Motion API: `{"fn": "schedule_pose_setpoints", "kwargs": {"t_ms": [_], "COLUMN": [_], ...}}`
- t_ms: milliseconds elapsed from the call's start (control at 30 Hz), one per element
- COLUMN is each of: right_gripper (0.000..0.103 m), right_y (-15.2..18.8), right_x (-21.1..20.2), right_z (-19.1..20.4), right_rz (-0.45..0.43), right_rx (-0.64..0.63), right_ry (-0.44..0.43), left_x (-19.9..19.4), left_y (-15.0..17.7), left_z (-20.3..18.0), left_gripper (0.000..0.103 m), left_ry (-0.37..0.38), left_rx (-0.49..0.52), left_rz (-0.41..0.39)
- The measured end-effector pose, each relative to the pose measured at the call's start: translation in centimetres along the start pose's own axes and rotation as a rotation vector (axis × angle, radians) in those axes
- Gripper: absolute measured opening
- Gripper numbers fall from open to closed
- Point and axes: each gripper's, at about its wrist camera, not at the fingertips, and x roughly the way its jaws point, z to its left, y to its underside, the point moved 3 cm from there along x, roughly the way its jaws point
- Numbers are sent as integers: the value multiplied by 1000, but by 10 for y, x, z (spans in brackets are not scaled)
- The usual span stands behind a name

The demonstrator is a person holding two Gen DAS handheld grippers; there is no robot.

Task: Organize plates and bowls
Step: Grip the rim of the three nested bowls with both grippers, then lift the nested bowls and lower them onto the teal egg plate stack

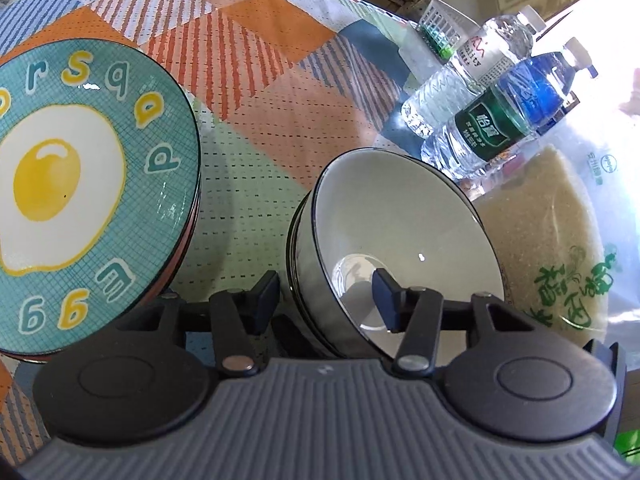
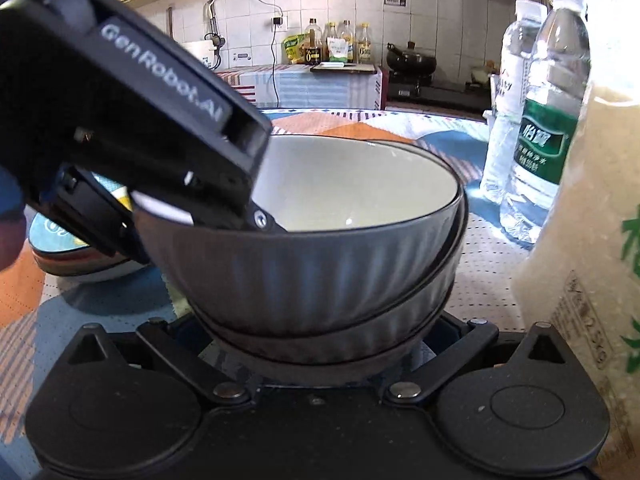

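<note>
Patchwork tablecloth [image 1: 256,40], bottles [image 1: 492,92], rice bag [image 2: 592,240] crowding bowls [image 2: 320,264], left tongs [image 1: 326,300] astride rim, right tongs [image 2: 320,344] open

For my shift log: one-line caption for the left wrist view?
Left gripper straddles the rim of stacked bowls beside the egg plate.

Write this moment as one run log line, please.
left gripper: fingers straddle top bowl rim, not closed | right gripper: at bowl stack, fingers hidden | plates: stacked beside bowl stack
</note>
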Motion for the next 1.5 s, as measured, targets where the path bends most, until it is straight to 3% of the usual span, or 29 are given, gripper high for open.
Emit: {"fn": "schedule_pose_setpoints", "kwargs": {"t_ms": [367, 800, 1167, 1500], "right_gripper": [103, 103, 103, 103], "right_y": [7, 6, -29, -67], "right_x": [-3, -46, -64, -48], "right_z": [9, 45, 85, 119], "right_rz": [5, -94, -146, -184], "right_rx": [-11, 34, -39, -80], "right_ry": [-24, -28, -87, -188], "left_x": [-11, -82, -149, -190], "left_y": [6, 25, 20, 2], "left_z": [0, -8, 17, 49], "left_gripper": [46, 46, 46, 46], "left_ry": [-18, -38, -68, -131], "left_rx": [34, 157, 134, 99], "left_rz": [29, 10, -95, -157]}}
